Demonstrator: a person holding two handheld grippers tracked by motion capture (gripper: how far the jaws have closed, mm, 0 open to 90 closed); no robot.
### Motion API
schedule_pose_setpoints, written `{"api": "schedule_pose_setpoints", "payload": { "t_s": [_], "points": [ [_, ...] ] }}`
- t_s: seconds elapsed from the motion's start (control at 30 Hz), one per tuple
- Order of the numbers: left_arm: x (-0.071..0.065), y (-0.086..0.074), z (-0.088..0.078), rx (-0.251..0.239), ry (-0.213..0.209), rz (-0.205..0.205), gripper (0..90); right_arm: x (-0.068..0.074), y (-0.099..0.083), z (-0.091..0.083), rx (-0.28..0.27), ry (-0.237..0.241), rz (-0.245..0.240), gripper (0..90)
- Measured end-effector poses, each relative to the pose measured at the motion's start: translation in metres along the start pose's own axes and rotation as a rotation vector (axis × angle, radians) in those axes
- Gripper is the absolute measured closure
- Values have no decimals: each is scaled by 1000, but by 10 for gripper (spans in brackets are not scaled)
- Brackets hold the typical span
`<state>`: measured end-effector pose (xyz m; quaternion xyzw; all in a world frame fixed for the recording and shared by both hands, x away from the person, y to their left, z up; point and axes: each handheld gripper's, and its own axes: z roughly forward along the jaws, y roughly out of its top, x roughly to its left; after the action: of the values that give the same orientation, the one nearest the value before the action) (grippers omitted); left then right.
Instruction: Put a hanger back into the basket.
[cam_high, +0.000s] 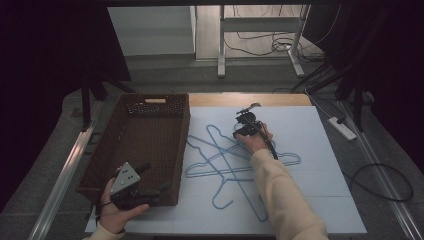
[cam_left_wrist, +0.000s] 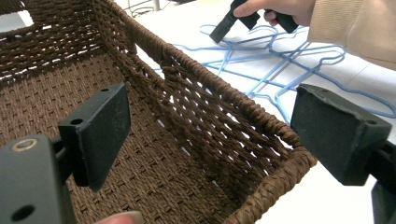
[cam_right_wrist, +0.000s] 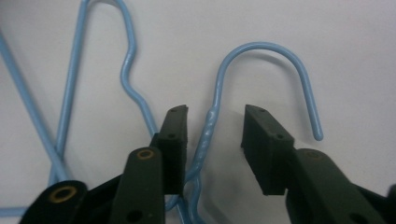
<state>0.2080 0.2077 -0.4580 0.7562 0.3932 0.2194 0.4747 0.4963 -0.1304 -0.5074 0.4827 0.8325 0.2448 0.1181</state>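
Note:
Several light blue wire hangers (cam_high: 225, 160) lie crossed in a heap on the white mat (cam_high: 320, 200). My right gripper (cam_right_wrist: 215, 112) reaches down at the heap's far end (cam_high: 241, 131). Its jaws straddle the twisted neck (cam_right_wrist: 205, 135) of one hanger just below the hook (cam_right_wrist: 266, 46); the left pad is close to the wire and there is a gap on the right. My left gripper (cam_left_wrist: 212, 116) stands wide open over the near right corner of the brown woven basket (cam_left_wrist: 261, 116), with nothing between its pads; in the high view it (cam_high: 156, 181) rests at the basket's front edge.
The basket (cam_high: 155, 97) takes up the left of the table, beside the mat. Beyond the table stand a metal desk frame (cam_high: 220, 45) and loose cables; a white power strip (cam_high: 342, 127) and a black cable loop (cam_high: 385, 182) lie on the floor at right.

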Motion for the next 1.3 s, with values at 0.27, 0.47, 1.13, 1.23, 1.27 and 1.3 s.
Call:
{"api": "schedule_pose_setpoints", "payload": {
  "t_s": [0.27, 0.47, 1.13, 1.23, 1.27, 1.3],
  "points": [
    [0, 0, 0, -2, -3, 3, 126, 4, 4, 3, 11, -27, 49, 772],
    [-1, 1, -1, -6, -3, 4, 126, 5, 4, 3, 19, -29, 93, 828],
    [-8, 10, 1, 4, -45, 0, 125, 1, -3, -53, -135, 102, 159, 864],
    [-13, 15, 3, 20, -63, 10, 118, 2, -6, -65, -162, 121, 137, 865],
    [-14, 17, 4, 23, -69, 12, 117, 2, -8, -69, -174, 133, 126, 865],
    [-15, 18, 4, 24, -73, 14, 118, 3, -9, -74, -181, 135, 118, 865]
  ]
}}
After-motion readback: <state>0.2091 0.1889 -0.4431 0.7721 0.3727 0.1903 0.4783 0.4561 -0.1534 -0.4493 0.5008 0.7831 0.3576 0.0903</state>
